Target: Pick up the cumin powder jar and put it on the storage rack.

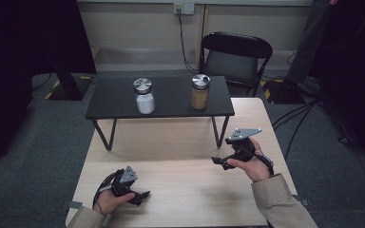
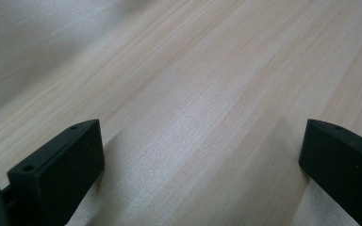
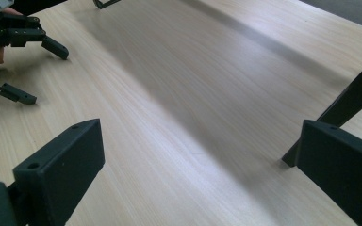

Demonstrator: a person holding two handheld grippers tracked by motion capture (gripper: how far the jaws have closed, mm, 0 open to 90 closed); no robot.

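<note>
Item: wooden counter, light grain, carrying a low black shelf at its far end.

On the shelf: one jar of white powder, left, and one jar of tan powder, right. Both stand upright, metal lids on, well apart from each other.

Left gripper: low over the near left part of the counter, fingers spread wide, nothing between them, bare wood beneath.

Right gripper: held above the near right part of the counter, near the shelf's right leg, fingers spread wide and empty, pointing across toward the left gripper.

Progress: judged at the very start. Neither jar is touched or shifted, both grippers are well apart from them. The reach, the grasp and all handling of the jars remain to be done.
</note>
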